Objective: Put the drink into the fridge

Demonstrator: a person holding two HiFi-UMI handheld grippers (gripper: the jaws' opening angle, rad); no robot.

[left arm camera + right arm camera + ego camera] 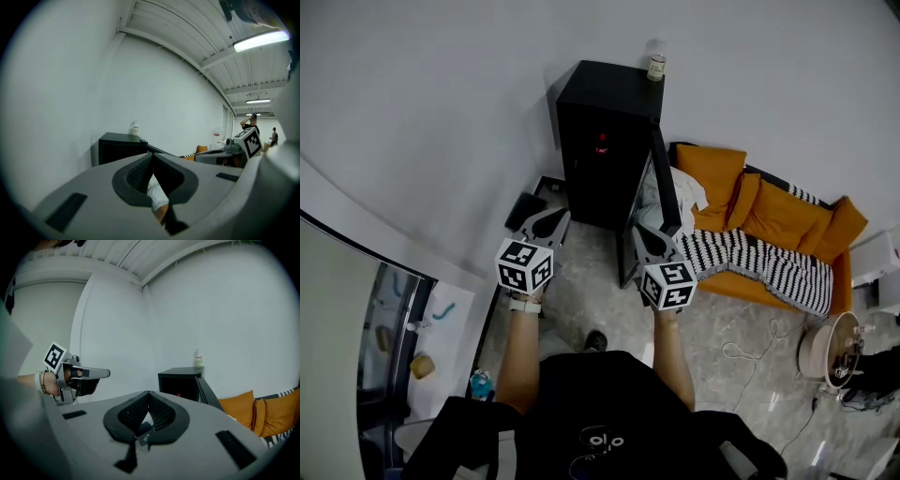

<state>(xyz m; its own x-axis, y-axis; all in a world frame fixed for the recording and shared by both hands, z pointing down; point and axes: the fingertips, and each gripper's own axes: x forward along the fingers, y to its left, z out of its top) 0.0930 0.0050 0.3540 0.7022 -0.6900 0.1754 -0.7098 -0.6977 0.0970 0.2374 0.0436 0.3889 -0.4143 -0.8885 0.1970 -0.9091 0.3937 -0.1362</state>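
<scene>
Presently: black fridge (605, 141) at upper centre of frame, door (664, 183) open; a small red item (602, 146) inside, type unclear. Drink bottle (656, 66) stands on fridge top. L gripper (553, 218) & R gripper (645, 234): jaws together, nothing btwn.

The fridge (605, 141) was black, with a red spot inside. The sofa (787, 220) was orange, its blanket (759, 262) striped black and white. The left gripper (561, 217) and right gripper (639, 231) were grey, their cubes patterned in black-and-white squares. The floor (598, 298) was mottled grey.
</scene>
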